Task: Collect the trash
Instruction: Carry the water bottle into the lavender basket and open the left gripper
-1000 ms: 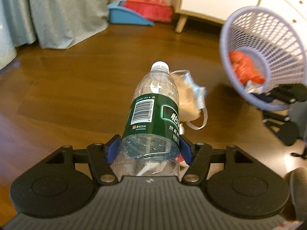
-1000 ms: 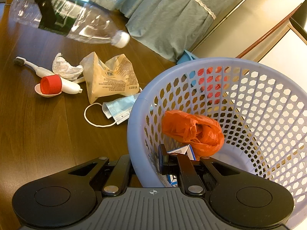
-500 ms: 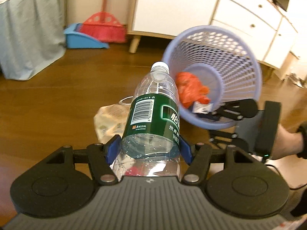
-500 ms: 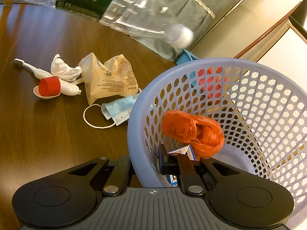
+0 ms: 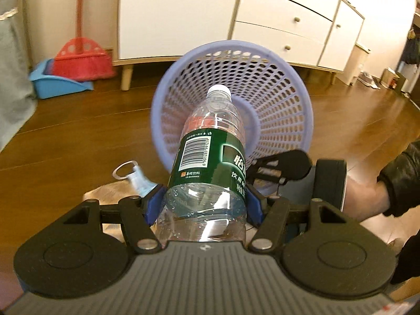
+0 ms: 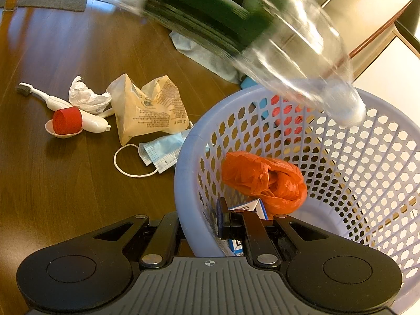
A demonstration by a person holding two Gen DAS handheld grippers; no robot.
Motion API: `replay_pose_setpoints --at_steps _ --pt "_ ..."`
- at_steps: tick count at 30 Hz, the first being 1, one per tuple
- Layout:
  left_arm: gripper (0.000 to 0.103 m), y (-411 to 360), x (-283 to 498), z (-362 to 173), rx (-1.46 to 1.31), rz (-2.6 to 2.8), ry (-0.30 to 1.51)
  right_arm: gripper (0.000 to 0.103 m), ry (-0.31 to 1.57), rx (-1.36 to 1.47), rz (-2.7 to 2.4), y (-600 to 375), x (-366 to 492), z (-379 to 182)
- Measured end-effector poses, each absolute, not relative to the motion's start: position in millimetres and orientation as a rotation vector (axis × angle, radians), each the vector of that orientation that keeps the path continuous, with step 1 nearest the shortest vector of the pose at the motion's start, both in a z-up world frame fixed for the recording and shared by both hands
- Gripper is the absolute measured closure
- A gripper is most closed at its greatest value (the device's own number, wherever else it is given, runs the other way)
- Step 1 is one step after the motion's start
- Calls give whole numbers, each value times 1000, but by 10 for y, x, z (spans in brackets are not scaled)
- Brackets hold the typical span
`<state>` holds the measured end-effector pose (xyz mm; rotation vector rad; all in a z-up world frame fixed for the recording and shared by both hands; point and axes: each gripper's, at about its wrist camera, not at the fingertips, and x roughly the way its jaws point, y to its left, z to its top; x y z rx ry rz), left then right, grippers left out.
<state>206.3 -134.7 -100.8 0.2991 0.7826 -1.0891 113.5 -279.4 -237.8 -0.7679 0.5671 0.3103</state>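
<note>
A clear plastic bottle (image 5: pixel 210 162) with a green label and white cap sits between the blue pads of my left gripper (image 5: pixel 203 203), which is shut on its body. Its neck points into the mouth of the tilted lilac basket (image 5: pixel 302 99). In the right wrist view the blurred bottle (image 6: pixel 262 39) hangs over the basket (image 6: pixel 367 144). My right gripper (image 6: pixel 198 225) is shut on the basket's near rim, one finger inside and one outside. An orange bag (image 6: pixel 262 181) and a small carton (image 6: pixel 249 207) lie in the basket.
On the wooden floor lie a tan paper bag (image 6: pixel 147 110), a blue face mask (image 6: pixel 160 152), a crumpled tissue (image 6: pixel 86 97), a toothbrush (image 6: pixel 44 97) and a red cap (image 6: pixel 67 120). A red broom (image 5: pixel 81 57), blue dustpan (image 5: pixel 57 84) and white cabinet (image 5: pixel 183 13) stand behind. A person's hand (image 5: pixel 367 197) is at right.
My left gripper has swung right with the bottle, so the basket now sits straight behind its cap. In the right view the bottle has come over the basket's rim. The basket has stayed put.
</note>
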Motion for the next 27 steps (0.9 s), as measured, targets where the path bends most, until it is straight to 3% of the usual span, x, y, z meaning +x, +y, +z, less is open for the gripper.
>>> replay_pose_setpoints --at_steps 5,9,27 --pt "41 -1702 2166 -1060 256 -1110 776 97 564 -768 313 -2790 1132 -2390" --pt "32 -1883 2197 -1059 191 -1116 740 97 564 -766 313 -2777 1131 -2394" --pt "32 -955 2483 -1285 101 -802 790 97 562 -743 306 -2783 1158 -2385"
